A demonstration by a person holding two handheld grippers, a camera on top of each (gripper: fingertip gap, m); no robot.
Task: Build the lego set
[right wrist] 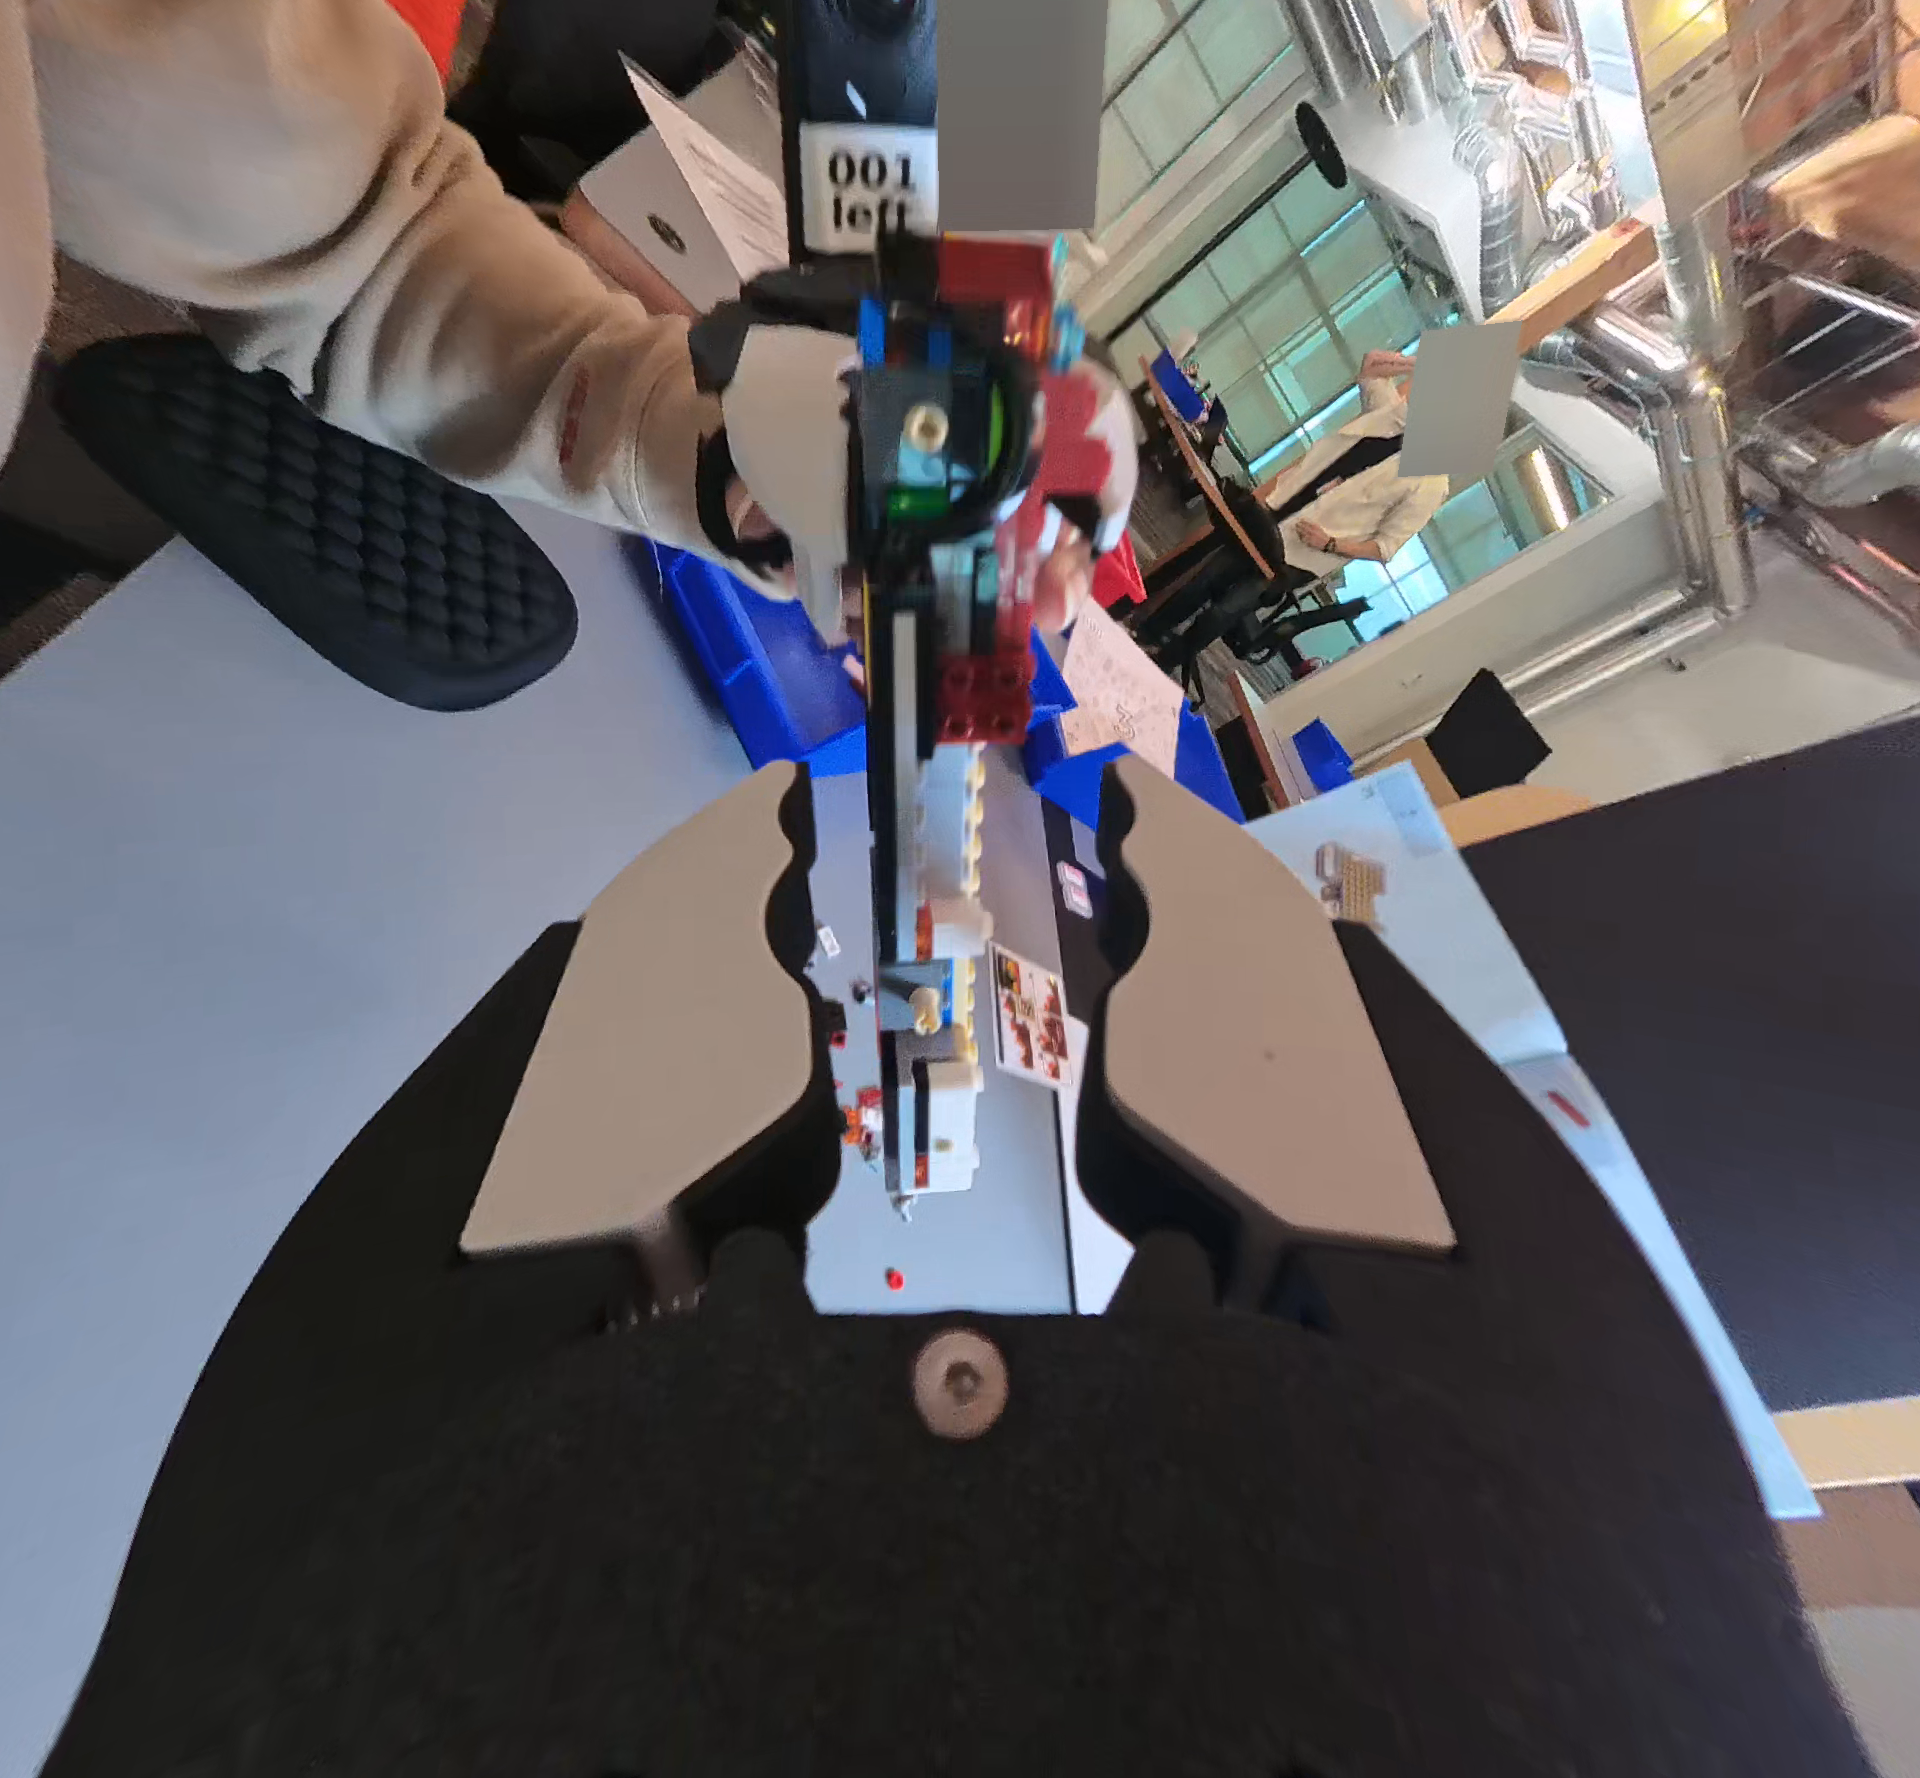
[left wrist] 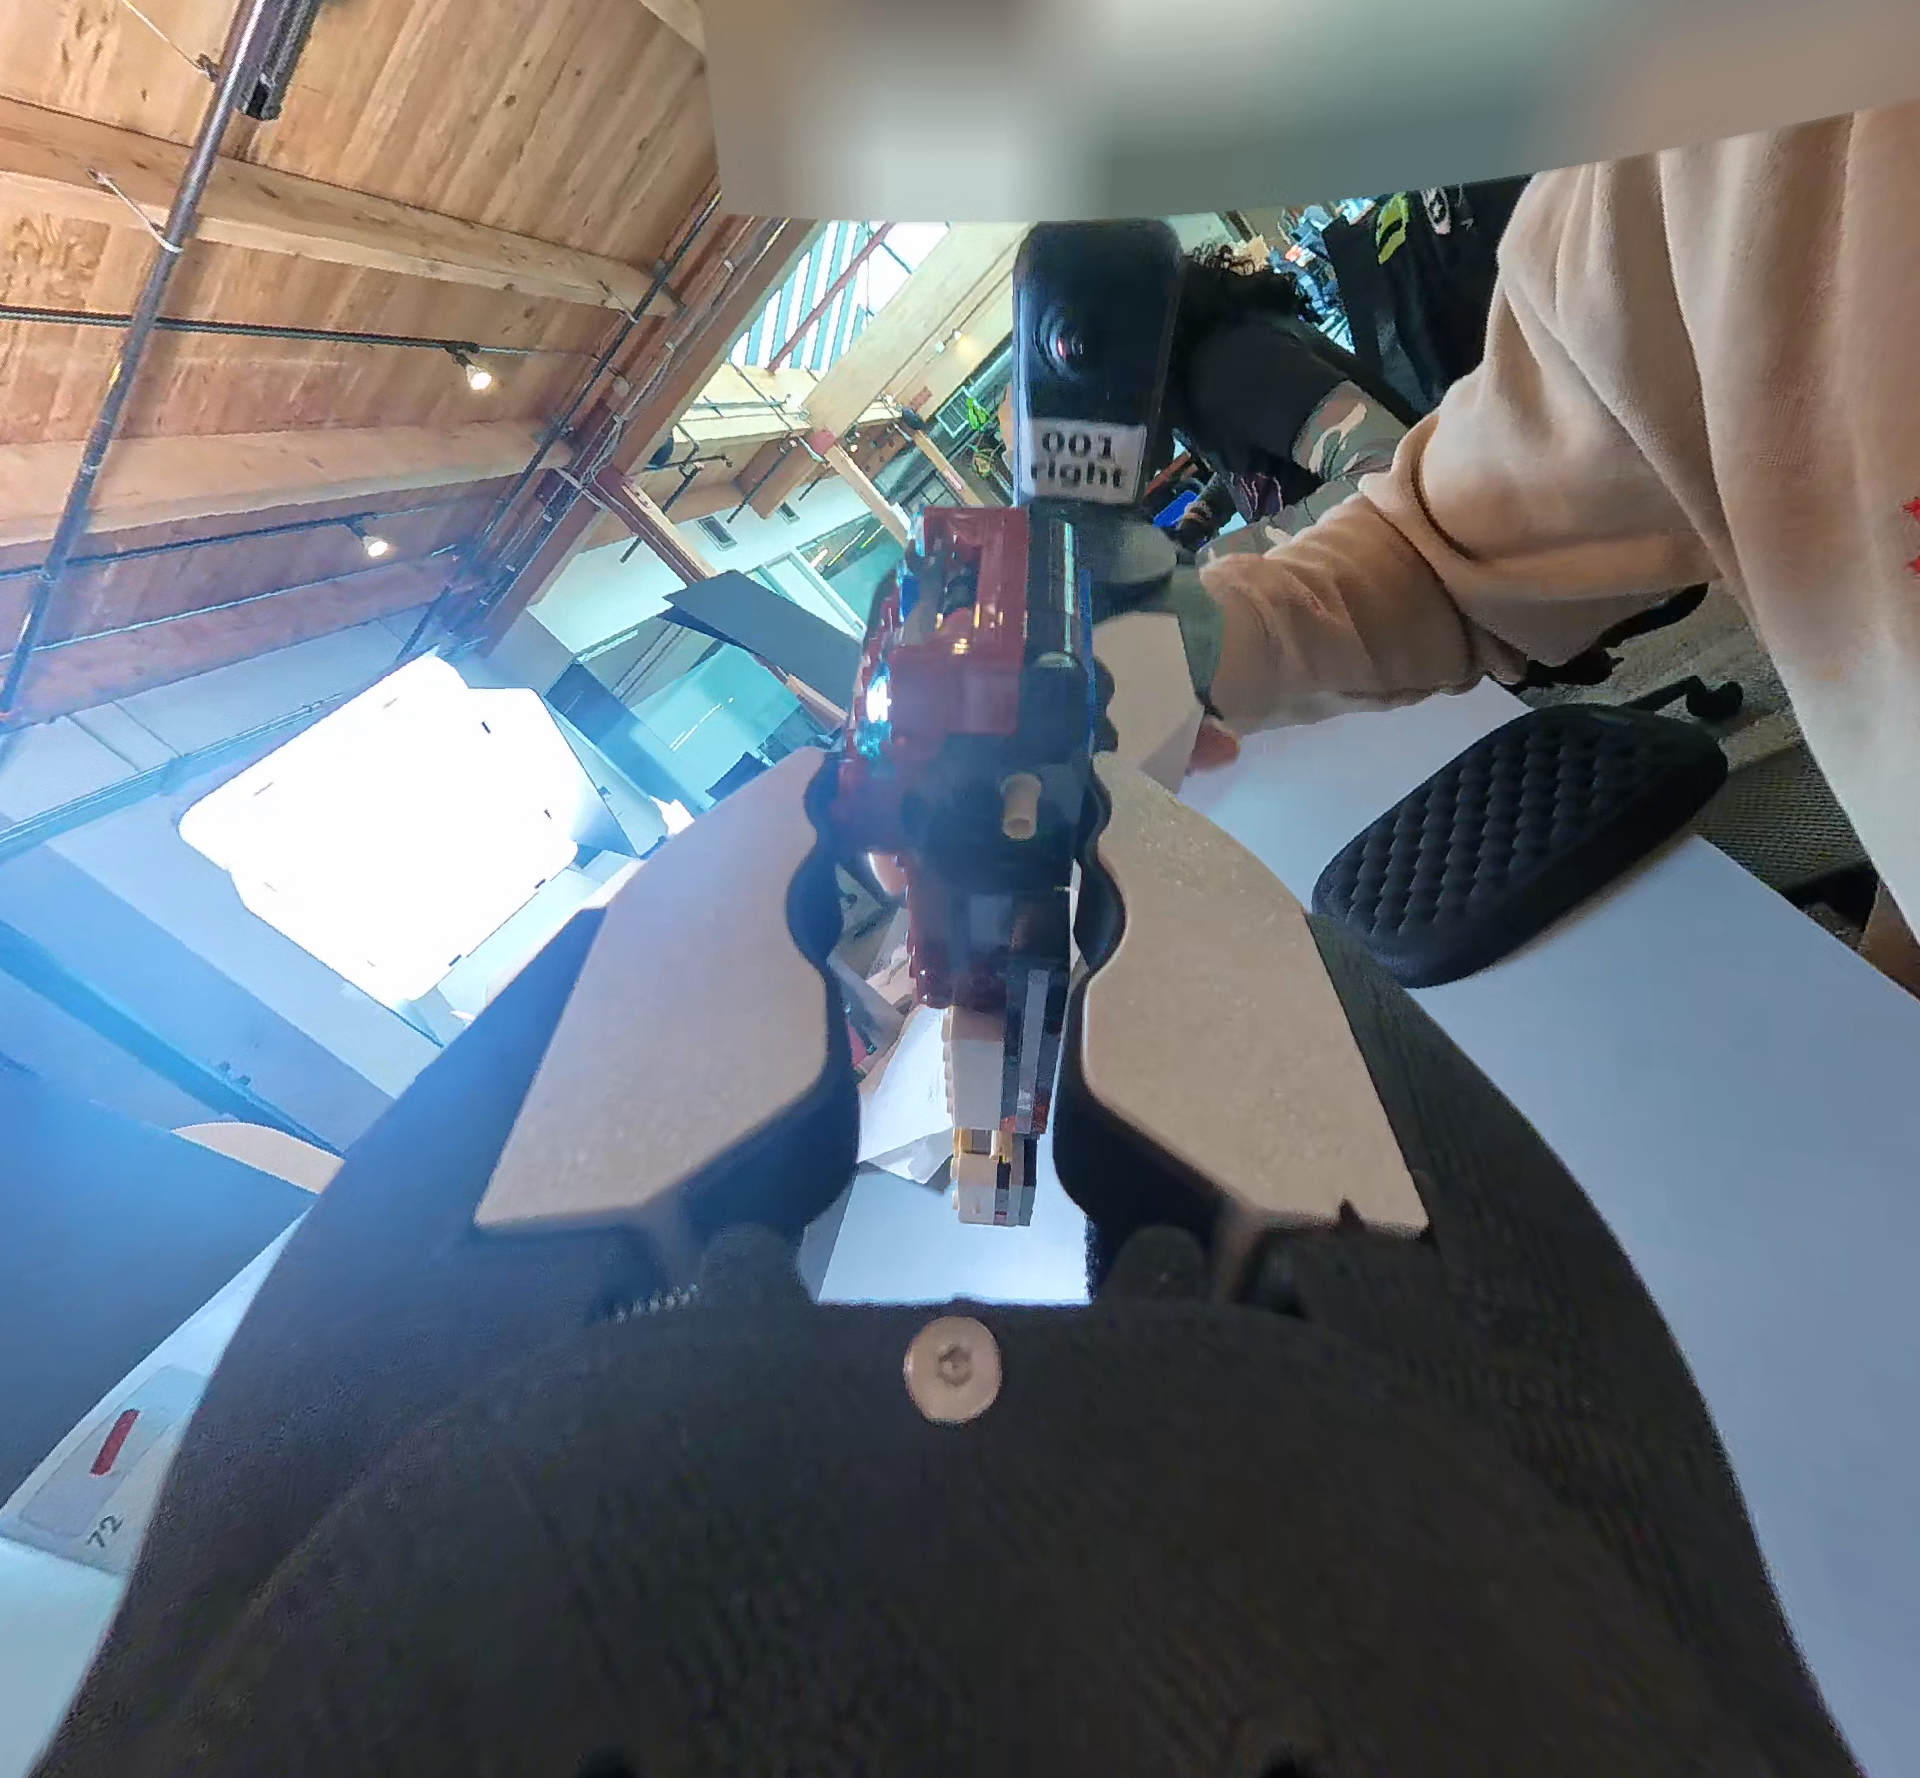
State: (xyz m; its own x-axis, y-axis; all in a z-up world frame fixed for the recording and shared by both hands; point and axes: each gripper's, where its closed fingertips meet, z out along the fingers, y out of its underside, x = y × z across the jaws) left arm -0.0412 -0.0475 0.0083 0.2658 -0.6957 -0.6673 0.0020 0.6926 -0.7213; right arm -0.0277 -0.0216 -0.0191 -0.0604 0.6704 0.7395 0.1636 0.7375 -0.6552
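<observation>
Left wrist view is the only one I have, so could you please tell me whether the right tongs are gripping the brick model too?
Observer: No. In the right wrist view the right tongs stand open. The brick model runs between them with a gap on each side.
Operator: Thank you. What shows behind the model's near end?
Observer: The pale table, with a few tiny loose pieces and a small picture sheet on it.
Operator: And farther along the model?
Observer: Blue bins sit on the table, near where the left tongs clamp the model's far end.
</observation>
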